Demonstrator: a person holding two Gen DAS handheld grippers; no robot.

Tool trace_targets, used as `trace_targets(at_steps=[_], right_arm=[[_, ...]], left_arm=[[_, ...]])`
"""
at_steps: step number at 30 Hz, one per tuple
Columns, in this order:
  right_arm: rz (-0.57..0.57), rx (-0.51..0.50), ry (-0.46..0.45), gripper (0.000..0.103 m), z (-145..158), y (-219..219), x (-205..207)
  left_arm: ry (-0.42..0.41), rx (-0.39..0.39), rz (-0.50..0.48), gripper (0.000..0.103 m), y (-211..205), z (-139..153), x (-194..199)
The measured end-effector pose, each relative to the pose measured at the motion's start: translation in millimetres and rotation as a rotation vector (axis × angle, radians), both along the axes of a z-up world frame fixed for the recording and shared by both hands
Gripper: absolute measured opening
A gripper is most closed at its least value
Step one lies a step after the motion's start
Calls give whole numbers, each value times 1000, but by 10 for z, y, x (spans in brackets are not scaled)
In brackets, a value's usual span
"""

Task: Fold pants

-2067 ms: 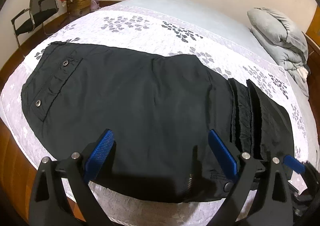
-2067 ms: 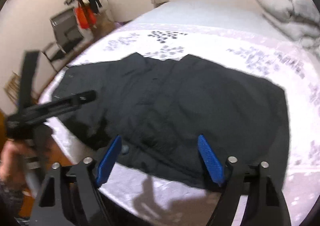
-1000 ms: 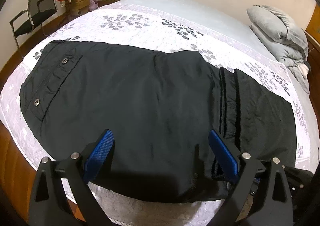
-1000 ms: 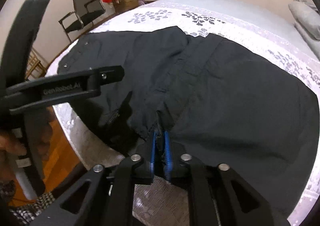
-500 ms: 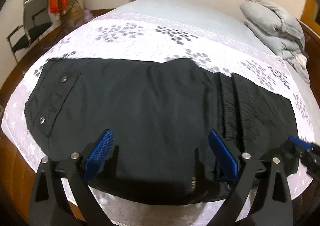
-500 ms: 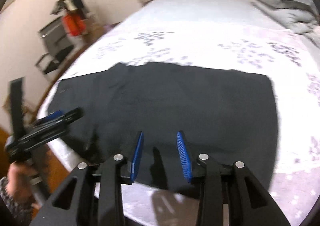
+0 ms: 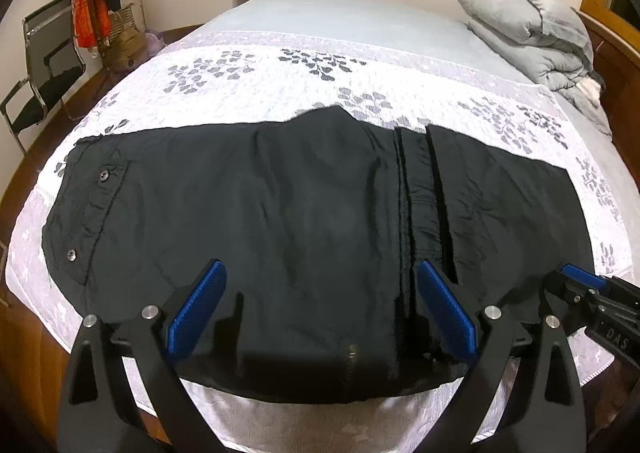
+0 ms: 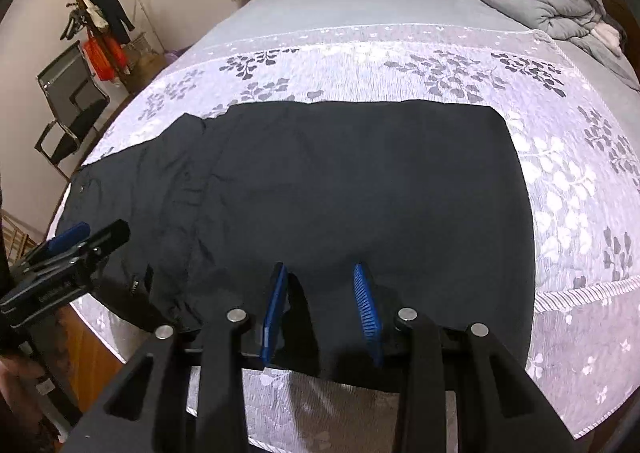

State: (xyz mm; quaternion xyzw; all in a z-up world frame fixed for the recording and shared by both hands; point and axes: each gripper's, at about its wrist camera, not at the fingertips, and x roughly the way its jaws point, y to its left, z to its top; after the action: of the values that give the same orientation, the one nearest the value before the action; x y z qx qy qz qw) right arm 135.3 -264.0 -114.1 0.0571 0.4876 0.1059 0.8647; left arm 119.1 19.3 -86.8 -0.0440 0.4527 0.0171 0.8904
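Black pants lie flat across the near end of the bed, folded over, with a snap pocket at the left and a layered edge right of centre. My left gripper hovers over their near edge, open wide, with nothing pinched between its blue pads. The right gripper hangs over the near edge of the pants further right. Its jaws are opening, and the pads press on no cloth. Each view catches the other gripper at its side: the right gripper, the left gripper.
The bed carries a white leaf-print cover and a folded grey quilt at the far right. A black chair and a coat rack stand left of the bed. Wooden floor shows past the near corner.
The right gripper, shut on a fold of the pants a second ago, has let go and spread its jaws while shifting right along the near edge. The left gripper stays open.
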Motion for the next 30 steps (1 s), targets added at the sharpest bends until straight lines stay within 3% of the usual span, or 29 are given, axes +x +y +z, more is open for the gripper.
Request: trace_targets(at_steps=[2,4,7,8,13,17,22,28,30], right_arm=[[-3,9,-1,51,21,-29,-3],[-5,4,-9,51,27,-38,-15],[2,-6,-11,51,4,-2,-25],[7,-6,-6,51,-15,21,-24],[32,-38,-2,51,-63,156,-18],[55,-61,-11,51,-66,246,-37],[52,-84,1,51,-96,286,-15],[64,-101,0,51,-101,368,-11],[71,-106,0,52,-112,394,-9]], left_arm=[[5,-43,21,96,212,22,-37],[27,-106,83,96,532,-9,-99],[41,-253,246,96,1226,-112,-275],[42,-274,322,96,1492,-147,-356],[30,-291,474,96,2206,-210,-534],[52,-390,562,96,2573,-386,-538],[52,-479,575,96,2693,-606,-447],[55,-395,575,100,2563,-679,-323],[6,-463,498,96,2443,-628,-284]])
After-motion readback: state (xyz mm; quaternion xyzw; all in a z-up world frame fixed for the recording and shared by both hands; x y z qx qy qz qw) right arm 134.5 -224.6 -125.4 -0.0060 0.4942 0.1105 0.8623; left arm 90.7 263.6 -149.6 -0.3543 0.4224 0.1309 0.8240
